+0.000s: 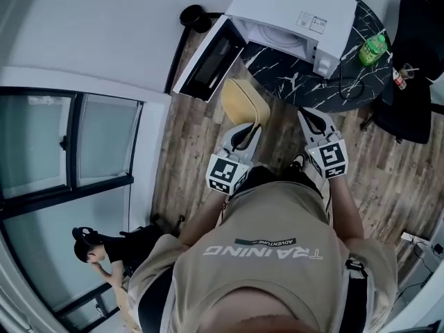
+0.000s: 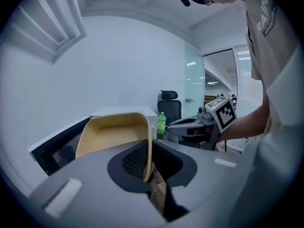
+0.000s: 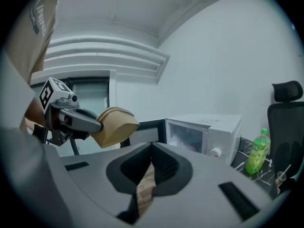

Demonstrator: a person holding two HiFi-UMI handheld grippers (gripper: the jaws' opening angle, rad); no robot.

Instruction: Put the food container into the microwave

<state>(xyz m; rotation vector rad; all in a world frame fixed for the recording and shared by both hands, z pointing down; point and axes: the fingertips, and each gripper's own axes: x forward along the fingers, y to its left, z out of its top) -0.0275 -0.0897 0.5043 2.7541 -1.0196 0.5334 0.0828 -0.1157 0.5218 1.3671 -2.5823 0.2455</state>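
A tan food container [image 1: 243, 100] hangs in the air above the wood floor, in front of the white microwave [image 1: 291, 16]. The microwave's door [image 1: 208, 60] stands swung open to the left. My left gripper [image 1: 259, 123] is shut on the container's rim, and the thin wall [image 2: 148, 156] sits pinched between the jaws. In the right gripper view the container [image 3: 114, 125] shows beside the open microwave [image 3: 202, 132]. My right gripper [image 1: 309, 115] hovers to the right of the container with its jaws together and nothing held [image 3: 152, 152].
The microwave stands on a dark marble table [image 1: 305, 82] with a green bottle [image 1: 373, 47] at its right end. A black office chair [image 1: 416, 61] is beyond it. At the left is a glass partition [image 1: 62, 144], with a person [image 1: 97, 252] low beside it.
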